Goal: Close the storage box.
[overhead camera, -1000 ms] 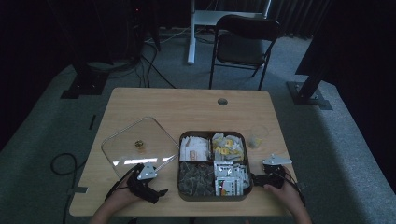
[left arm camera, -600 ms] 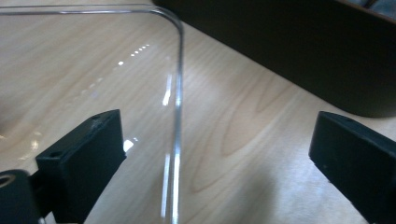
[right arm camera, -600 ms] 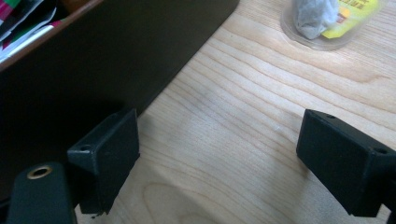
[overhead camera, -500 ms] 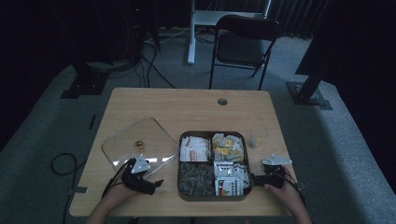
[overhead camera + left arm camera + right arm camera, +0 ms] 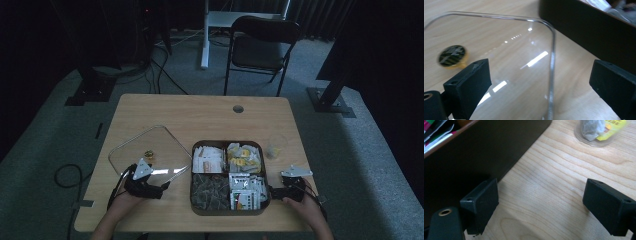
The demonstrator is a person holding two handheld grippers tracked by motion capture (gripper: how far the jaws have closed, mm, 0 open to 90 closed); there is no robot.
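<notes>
Clear lid (image 5: pixel 150 151) lies flat at the tray's (image 5: pixel 192 177) 9 o'clock. I see my left gripper (image 5: pixel 161 188) spread astride its near corner, my right gripper (image 5: pixel 274 191) spread beside the tray's 3 o'clock wall.

Folding chair (image 5: pixel 260 47), possibly black.

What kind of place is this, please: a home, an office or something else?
Probably a lab or studio set up for recording, not a home. A bare wooden table stands on grey carpet among dark equipment stands, loose floor cables and one folding chair.
</notes>
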